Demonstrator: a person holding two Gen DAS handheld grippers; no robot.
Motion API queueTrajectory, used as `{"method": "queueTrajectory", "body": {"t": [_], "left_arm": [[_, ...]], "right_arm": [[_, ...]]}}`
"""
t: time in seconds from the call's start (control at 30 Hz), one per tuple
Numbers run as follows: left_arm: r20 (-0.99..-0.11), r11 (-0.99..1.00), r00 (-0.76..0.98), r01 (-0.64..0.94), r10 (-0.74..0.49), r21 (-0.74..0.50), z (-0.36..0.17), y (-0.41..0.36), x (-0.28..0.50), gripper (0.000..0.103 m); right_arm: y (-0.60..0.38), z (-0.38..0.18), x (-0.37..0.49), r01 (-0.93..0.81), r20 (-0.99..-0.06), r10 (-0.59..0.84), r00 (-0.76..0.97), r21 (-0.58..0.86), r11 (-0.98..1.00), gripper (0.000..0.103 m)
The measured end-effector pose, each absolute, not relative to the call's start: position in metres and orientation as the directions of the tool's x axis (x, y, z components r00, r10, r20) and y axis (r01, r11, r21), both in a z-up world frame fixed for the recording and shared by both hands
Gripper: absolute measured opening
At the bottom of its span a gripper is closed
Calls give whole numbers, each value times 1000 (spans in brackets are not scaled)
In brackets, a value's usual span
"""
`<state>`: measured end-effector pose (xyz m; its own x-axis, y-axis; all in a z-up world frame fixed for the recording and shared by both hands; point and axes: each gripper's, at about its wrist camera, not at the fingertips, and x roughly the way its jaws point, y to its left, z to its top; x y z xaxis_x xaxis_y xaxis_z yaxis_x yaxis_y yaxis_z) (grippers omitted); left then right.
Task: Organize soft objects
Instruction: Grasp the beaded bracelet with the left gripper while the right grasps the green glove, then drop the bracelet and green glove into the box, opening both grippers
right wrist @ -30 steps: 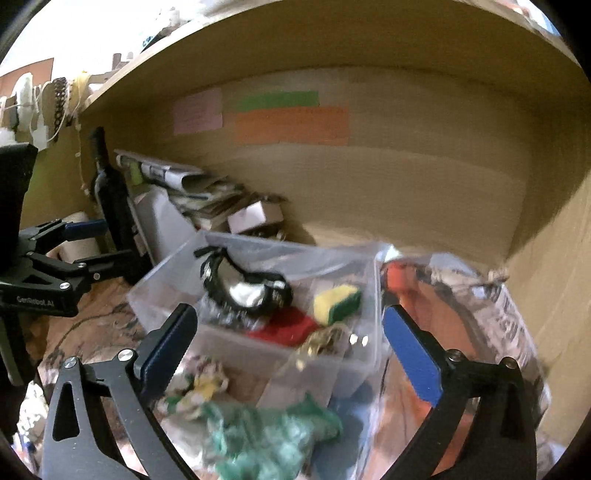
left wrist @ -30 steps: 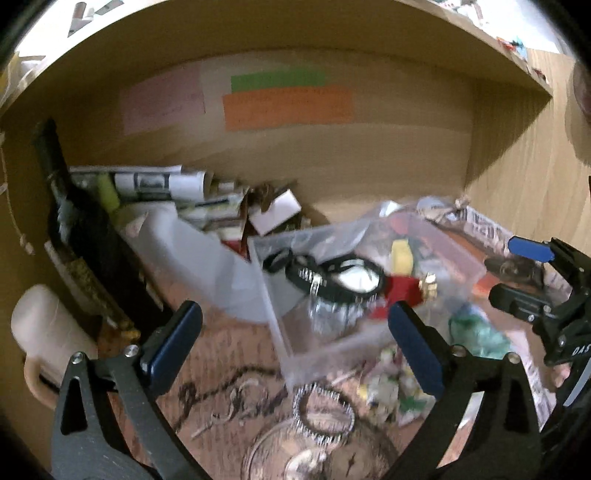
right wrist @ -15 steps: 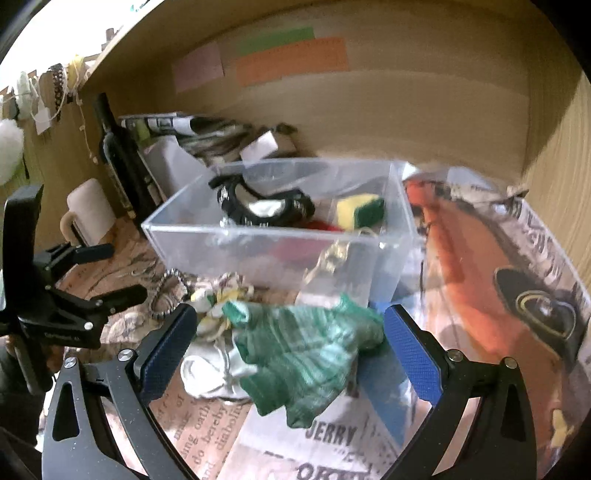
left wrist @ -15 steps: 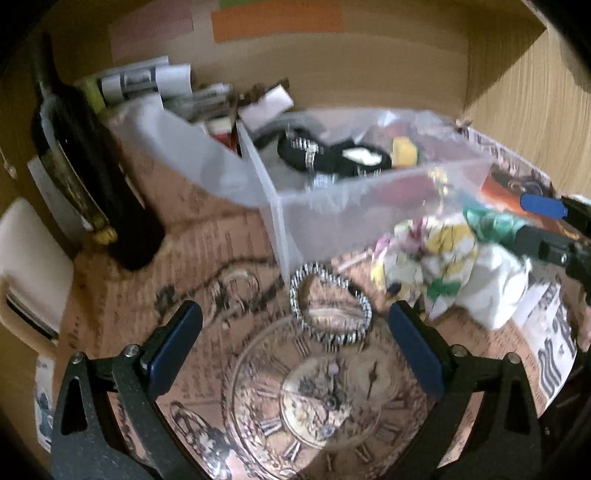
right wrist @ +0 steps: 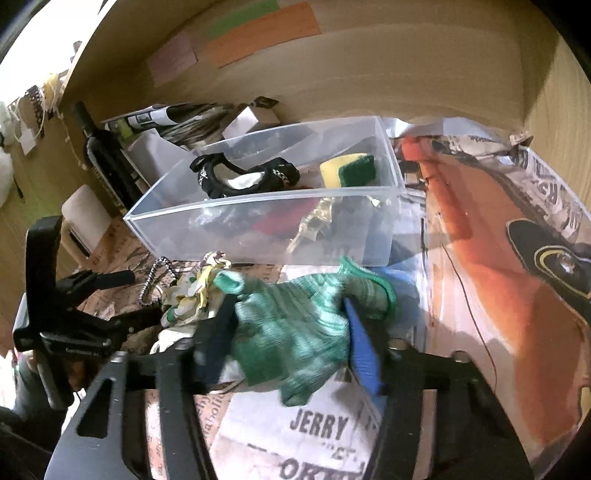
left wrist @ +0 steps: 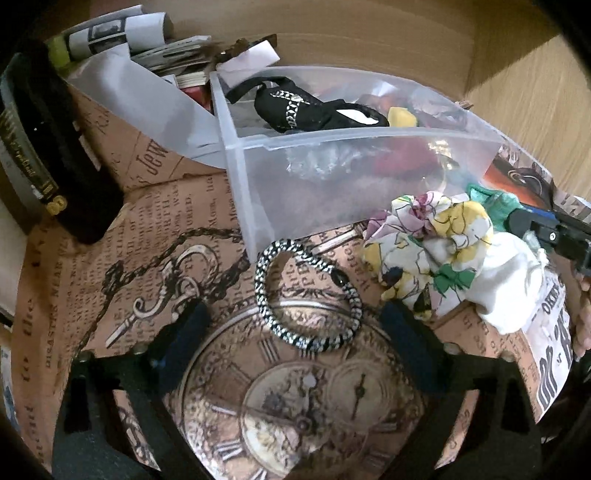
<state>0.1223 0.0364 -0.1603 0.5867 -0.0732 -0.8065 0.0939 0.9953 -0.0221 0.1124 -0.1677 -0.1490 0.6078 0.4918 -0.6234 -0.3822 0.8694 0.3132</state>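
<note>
The right gripper [right wrist: 288, 336] is closing its jaws on the green knitted glove [right wrist: 295, 325], which lies crumpled on the newspaper-print sheet [right wrist: 314, 428] just in front of the clear plastic bin [right wrist: 258, 236]. The glove's bulk sits squarely between the two blue-padded fingers [right wrist: 364, 354]; both pads meet the knit, which bunches up between them, while a cuff and a finger spill out past the tips toward the bin.

The left gripper [left wrist: 291, 328] has wide jaws that are narrowing, with nothing pressed between the pads. The black-and-white beaded bracelet [left wrist: 306, 295] lies flat on the clock-print paper [left wrist: 295, 406] between and just ahead of its fingertips, touching neither that I can tell. Its far edge rests close to the bin's near corner.

To the right of the bracelet, beside the bin's front wall, lies the floral cloth [left wrist: 436, 251], bunched against a white cloth [left wrist: 506, 280]. In the right wrist view the same bundle sits just left of the glove, near the left gripper's fingers.

Inside the bin lie a black strap with a chain trim [right wrist: 243, 181], a yellow-and-green sponge [right wrist: 347, 170] and something red low down, seen only through the wall. A dark wine bottle [right wrist: 107, 155] stands behind and left of the bin, with rolled papers [left wrist: 118, 33] stacked at the back of the wooden alcove.
</note>
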Motion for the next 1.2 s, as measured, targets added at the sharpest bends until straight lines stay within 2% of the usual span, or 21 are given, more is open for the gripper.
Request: {"method": "queueTrajectory", "body": {"t": [0.13, 0.2, 0.23, 0.3, 0.4, 0.5, 0.87, 1.2], "left_arm": [[-797, 995, 598, 94, -85, -35, -159, 38, 127, 73], [-792, 994, 604, 103, -91, -35, -157, 38, 126, 56], [-789, 994, 607, 109, -92, -33, -156, 37, 125, 52], [-785, 993, 612, 111, -95, -33, -156, 37, 120, 38], [-782, 992, 614, 117, -104, -40, -153, 35, 114, 28], [-774, 991, 623, 125, -113, -44, -149, 32, 105, 24], [-670, 989, 730, 135, -135, -52, -97, 22, 78, 24], [-568, 991, 813, 123, -131, -52, -55, 28, 101, 24]], "right_arm": [[-178, -148, 110, -357, -593, 498, 632, 348, 867, 31], [-181, -147, 110, -347, -586, 492, 644, 348, 871, 27], [-181, -146, 110, -346, -584, 490, 647, 347, 872, 24], [-184, -144, 109, -347, -579, 488, 653, 344, 873, 22], [-187, -138, 105, -355, -556, 495, 668, 346, 868, 20], [-190, -130, 101, -362, -533, 494, 687, 338, 869, 20], [-196, -97, 88, -378, -447, 488, 750, 315, 871, 20], [-178, -63, 99, -440, -359, 505, 785, 251, 862, 20]]}}
